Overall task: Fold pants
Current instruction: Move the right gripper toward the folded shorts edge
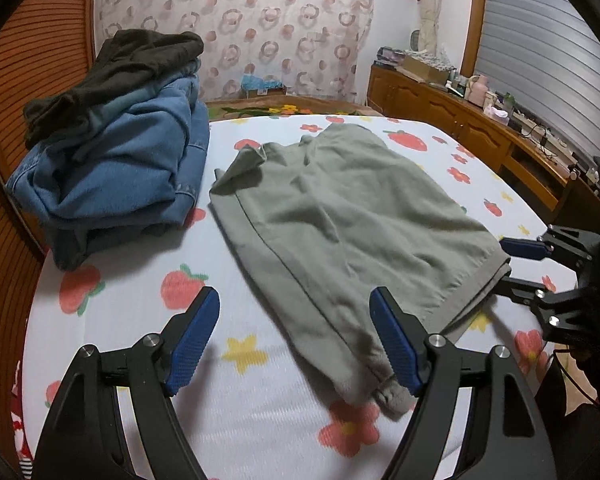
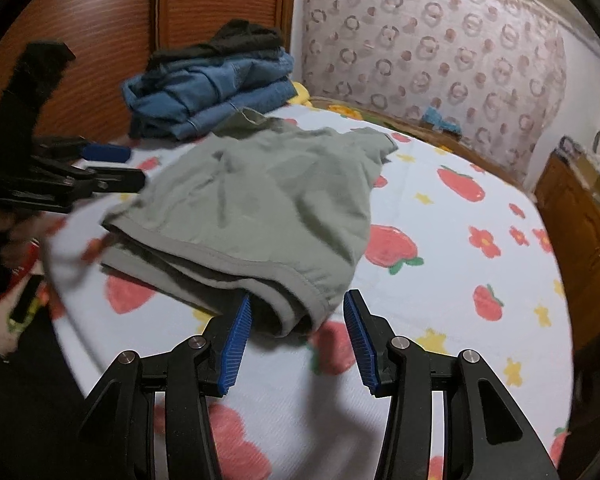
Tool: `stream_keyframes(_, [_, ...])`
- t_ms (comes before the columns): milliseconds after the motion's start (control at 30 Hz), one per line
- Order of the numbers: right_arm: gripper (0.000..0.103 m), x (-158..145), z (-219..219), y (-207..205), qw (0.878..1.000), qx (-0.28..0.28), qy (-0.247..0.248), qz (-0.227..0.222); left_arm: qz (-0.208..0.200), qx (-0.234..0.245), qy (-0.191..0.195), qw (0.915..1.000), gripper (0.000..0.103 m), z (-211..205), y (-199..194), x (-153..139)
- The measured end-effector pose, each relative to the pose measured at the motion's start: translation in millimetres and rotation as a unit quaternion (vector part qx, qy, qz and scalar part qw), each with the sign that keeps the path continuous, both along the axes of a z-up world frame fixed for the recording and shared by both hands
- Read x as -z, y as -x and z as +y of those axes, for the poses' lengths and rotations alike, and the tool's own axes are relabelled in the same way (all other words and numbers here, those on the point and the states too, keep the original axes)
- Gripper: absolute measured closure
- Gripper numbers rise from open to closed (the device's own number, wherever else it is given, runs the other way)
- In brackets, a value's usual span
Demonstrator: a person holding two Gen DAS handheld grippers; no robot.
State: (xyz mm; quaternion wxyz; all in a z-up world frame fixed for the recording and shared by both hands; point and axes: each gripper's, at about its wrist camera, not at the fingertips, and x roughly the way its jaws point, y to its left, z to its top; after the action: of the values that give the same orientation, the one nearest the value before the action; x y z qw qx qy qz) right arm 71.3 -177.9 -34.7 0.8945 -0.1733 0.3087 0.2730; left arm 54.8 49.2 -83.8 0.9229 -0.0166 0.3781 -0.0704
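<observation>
pants: the grey-green pants [image 1: 340, 216], already doubled over, lie flat in the middle of the bed [image 1: 236, 420], on the strawberry-print sheet, just beside a stack of folded jeans [image 1: 116, 168] near the headboard corner.
long axis: it runs from the near edge of the bed, where both grippers are, away toward the far edge; the open hem ends face the grippers.
left gripper: the left gripper [image 1: 294, 336] hovers over the near-left hem corner with its jaws spread wide and nothing between the pads; the cloth lies under and beside its right finger only.
right gripper: the right gripper [image 2: 298, 330] is at the near-right hem, jaws parted, the hem's rounded end [image 2: 300, 312] sitting between the pads but not pinched.
nearer hand: both are at the hem; the right looks better lined up.
next move, as a judgement: each hand probably needs to close on its hem corner, then carry it along the long axis to the far end.
</observation>
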Motion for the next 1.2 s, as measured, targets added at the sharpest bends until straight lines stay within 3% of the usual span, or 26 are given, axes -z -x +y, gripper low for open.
stream_keyframes(133, [0.054, 1.5, 6.4, -2.5, 1.000, 0.007, 0.017, -0.004, 0.000, -0.003, 0.003, 1.0000, 0.025, 1.9, 3.7, 0.9])
stream_keyframes(233, [0.054, -5.0, 2.5, -0.2, 1.000, 0.002, -0.010, -0.007, 0.000, -0.004, 0.003, 1.0000, 0.025, 1.9, 5.2, 1.2])
stream_keyframes(333, [0.068, -10.2, -11.2, 2.2, 0.999, 0.009, -0.046, -0.008, -0.001, -0.004, 0.004, 1.0000, 0.025, 1.7, 6.3, 0.9])
stream_keyframes(433, [0.071, -9.8, -27.7, 1.1, 0.997, 0.034, -0.072, -0.006, -0.004, -0.003, 0.005, 1.0000, 0.025, 1.0, 9.5, -0.6])
stream_keyframes(667, [0.071, 3.7, -37.0, 1.7, 0.996, 0.047, -0.068, 0.014, -0.009, 0.010, 0.017, 0.9998, 0.026, -3.6, 19.0, -4.6])
stream_keyframes(767, [0.071, 0.0, -33.4, 0.6, 0.997, 0.045, -0.066, 0.011, -0.005, 0.025, 0.040, 0.9989, 0.038, -8.0, 23.8, -2.2])
stream_keyframes(900, [0.071, -4.7, -31.7, -1.8, 0.997, 0.038, -0.070, 0.003, 0.009, 0.035, 0.043, 0.9984, 0.060, -16.0, 26.8, 5.5])
stream_keyframes(1200, [0.071, -5.5, -22.9, -0.4, 0.998, 0.012, -0.067, -0.007, 0.014, 0.061, 0.046, 0.9970, 0.082, -33.6, 30.6, 7.6])
